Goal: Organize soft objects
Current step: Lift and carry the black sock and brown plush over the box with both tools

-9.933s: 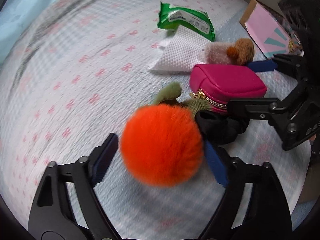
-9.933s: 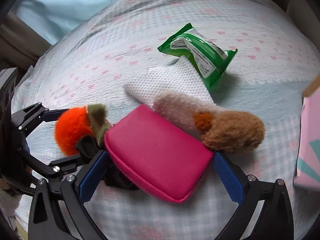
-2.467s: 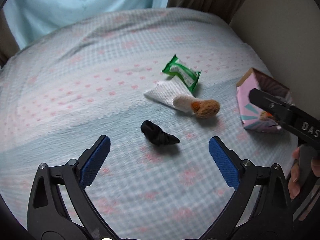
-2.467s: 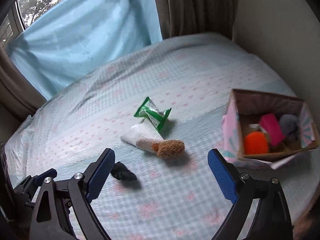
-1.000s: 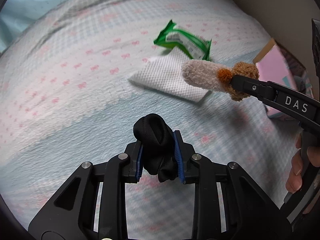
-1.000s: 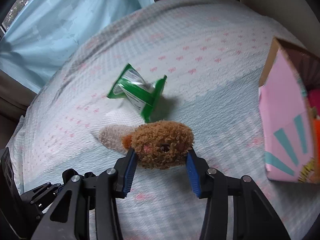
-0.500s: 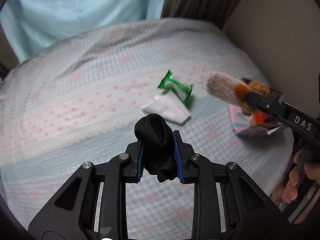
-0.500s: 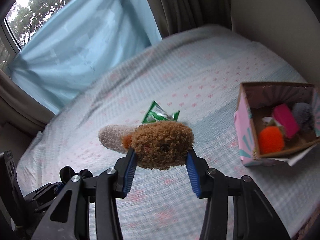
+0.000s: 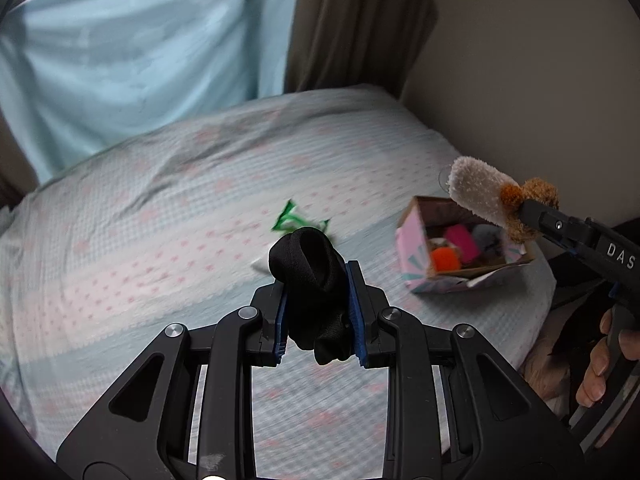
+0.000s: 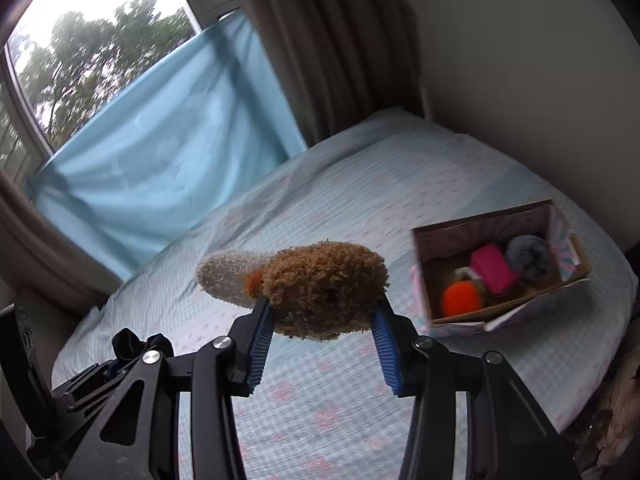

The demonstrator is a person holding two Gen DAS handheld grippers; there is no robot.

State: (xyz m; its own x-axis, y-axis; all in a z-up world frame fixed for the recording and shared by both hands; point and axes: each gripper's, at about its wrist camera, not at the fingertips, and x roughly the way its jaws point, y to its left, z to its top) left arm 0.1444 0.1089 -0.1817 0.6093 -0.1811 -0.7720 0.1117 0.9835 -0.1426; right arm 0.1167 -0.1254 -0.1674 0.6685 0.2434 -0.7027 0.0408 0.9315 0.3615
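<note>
My left gripper [image 9: 318, 312] is shut on a black fabric bundle [image 9: 310, 276], held high above the bed. My right gripper [image 10: 322, 332] is shut on a brown and cream plush toy [image 10: 320, 290], also lifted clear of the bed; that toy [image 9: 486, 196] shows at the right of the left wrist view. The pink cardboard box [image 10: 420, 284] sits near the bed's right edge. It holds an orange pompom [image 10: 460, 300], a magenta pouch [image 10: 492, 268] and a grey fluffy item [image 10: 528, 256]. The same box [image 9: 412, 240] lies right of the black bundle.
A green packet [image 9: 294, 218] lies on the bedspread [image 9: 140, 240] behind the black bundle, with a white corner beside it. A light blue curtain [image 10: 168, 144] and brown drapes [image 10: 328, 40] hang at the far side. A wall [image 10: 520, 60] runs along the right. A hand [image 9: 600, 364] grips the right tool.
Both grippers have risen well above the bed with their objects still clamped. The bed, green packet and box look smaller and farther, and the window has come into view.
</note>
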